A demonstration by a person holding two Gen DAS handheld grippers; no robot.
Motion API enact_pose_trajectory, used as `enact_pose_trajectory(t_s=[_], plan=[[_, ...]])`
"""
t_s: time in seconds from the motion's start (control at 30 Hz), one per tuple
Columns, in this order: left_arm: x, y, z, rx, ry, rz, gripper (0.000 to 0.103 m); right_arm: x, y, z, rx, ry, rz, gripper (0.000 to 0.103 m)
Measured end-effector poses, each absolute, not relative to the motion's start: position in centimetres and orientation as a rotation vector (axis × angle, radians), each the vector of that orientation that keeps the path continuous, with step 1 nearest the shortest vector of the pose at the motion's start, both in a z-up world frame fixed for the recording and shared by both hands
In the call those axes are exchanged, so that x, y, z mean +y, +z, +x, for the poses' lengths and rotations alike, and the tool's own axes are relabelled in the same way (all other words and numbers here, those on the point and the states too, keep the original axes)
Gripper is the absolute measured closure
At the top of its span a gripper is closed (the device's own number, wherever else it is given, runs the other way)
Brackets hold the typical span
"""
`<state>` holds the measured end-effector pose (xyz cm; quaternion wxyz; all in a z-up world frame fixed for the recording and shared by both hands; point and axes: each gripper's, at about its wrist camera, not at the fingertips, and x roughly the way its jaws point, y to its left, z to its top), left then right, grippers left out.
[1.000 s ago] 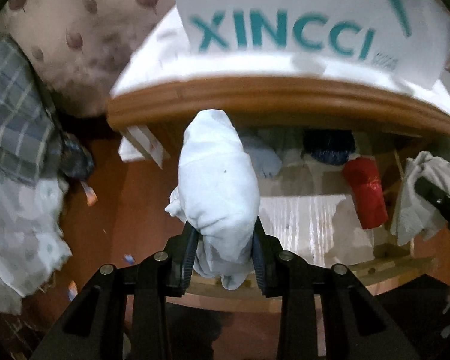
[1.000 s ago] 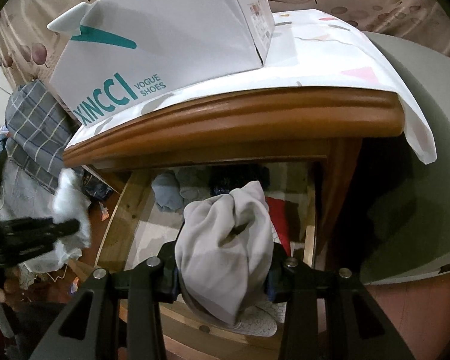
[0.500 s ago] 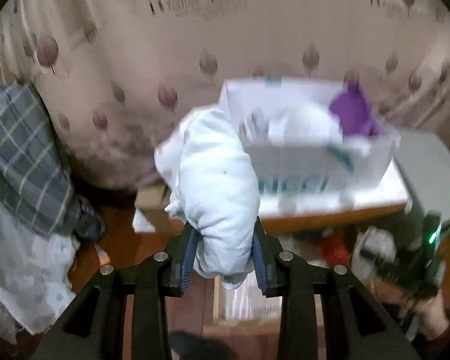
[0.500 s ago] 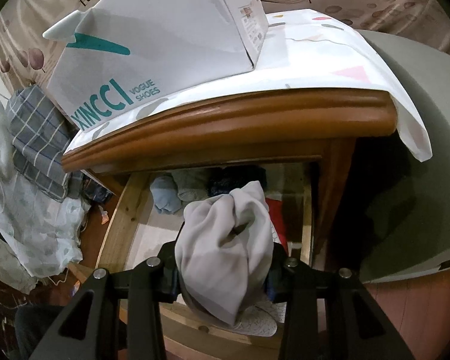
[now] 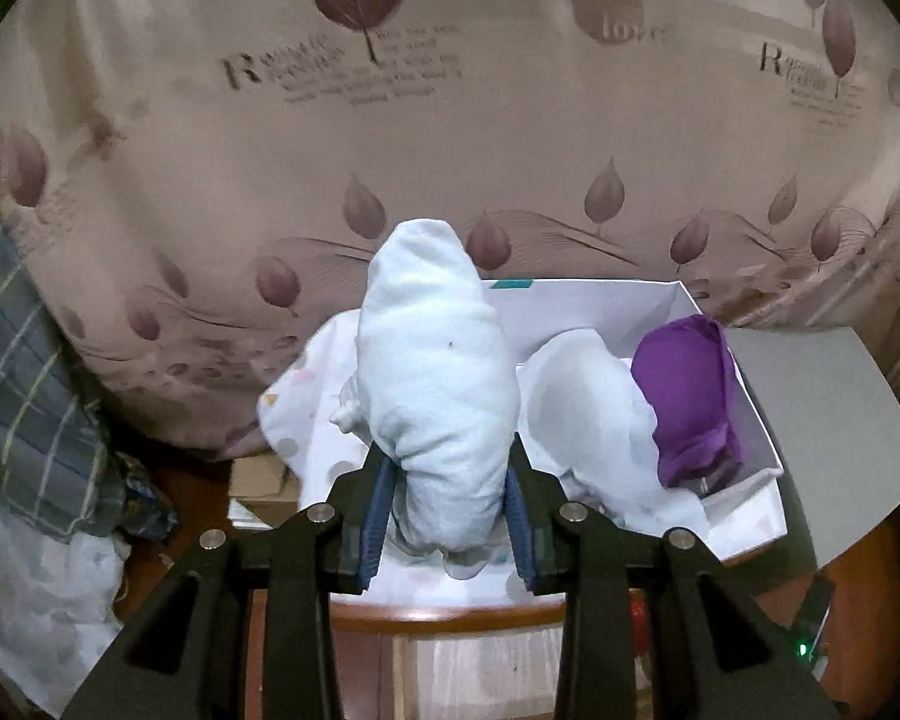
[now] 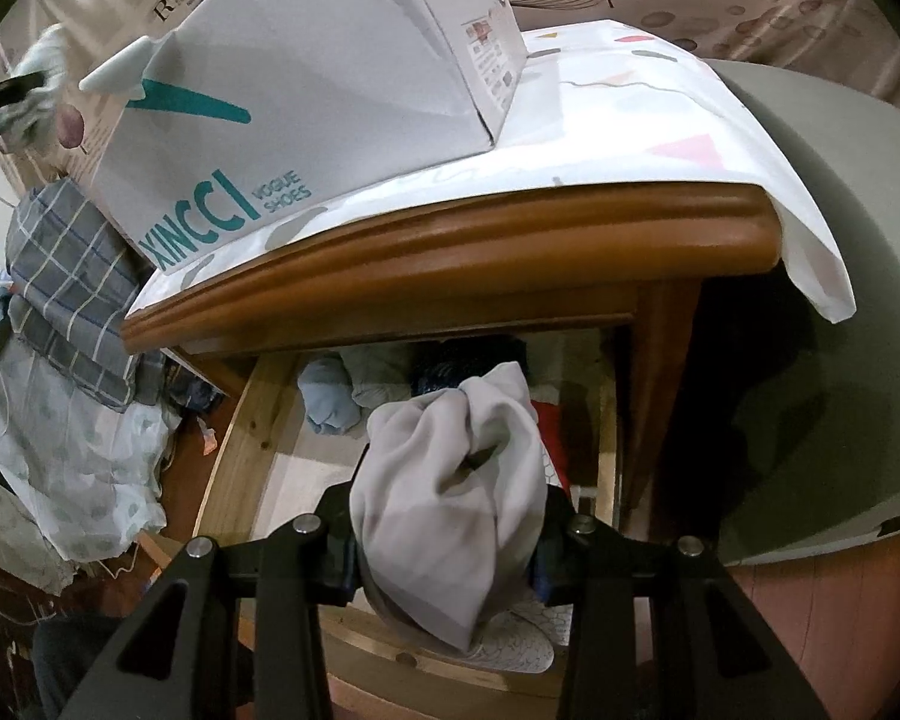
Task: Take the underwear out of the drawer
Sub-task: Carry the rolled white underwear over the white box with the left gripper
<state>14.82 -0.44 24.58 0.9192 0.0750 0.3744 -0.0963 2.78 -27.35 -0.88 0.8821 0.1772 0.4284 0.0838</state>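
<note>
Left wrist view: left gripper (image 5: 447,516) pinches white roll (image 5: 438,384) at frame centre, before box (image 5: 750,480), likely for dropping; right gripper (image 6: 444,558) clamps grey underwear (image 6: 450,498) over drawer (image 6: 240,438).

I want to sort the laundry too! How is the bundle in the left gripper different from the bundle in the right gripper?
The pale blue bundle is whitish-blue; the grey bundle is beige-grey. The pale blue bundle is a smooth, tight roll, while the grey bundle is loose and crumpled with a fold hole. The pale blue bundle is held up by the open shoe box; the grey bundle is over the open drawer. Both are soft cloth pinched between gripper fingers.
</note>
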Motion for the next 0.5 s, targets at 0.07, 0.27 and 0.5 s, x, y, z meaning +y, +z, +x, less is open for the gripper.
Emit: enact_pose_trajectory(t_s=[0.07, 0.27, 0.5], plan=[[-1.2, 23.4, 16.5, 0.800, -0.189, 0.153, 0.072, -27.5, -1.0, 2.9, 0.894, 0.173, 0.378, 0.063], [-2.9, 20.2, 19.8, 0.849, -0.202, 0.188, 0.072, -27.5, -1.3, 3.2, 0.904, 0.177, 0.392, 0.063], [-3.1, 17.1, 21.6, 0.916, -0.189, 0.207, 0.072, -27.7, -1.5, 3.3, 0.909, 0.178, 0.400, 0.063]])
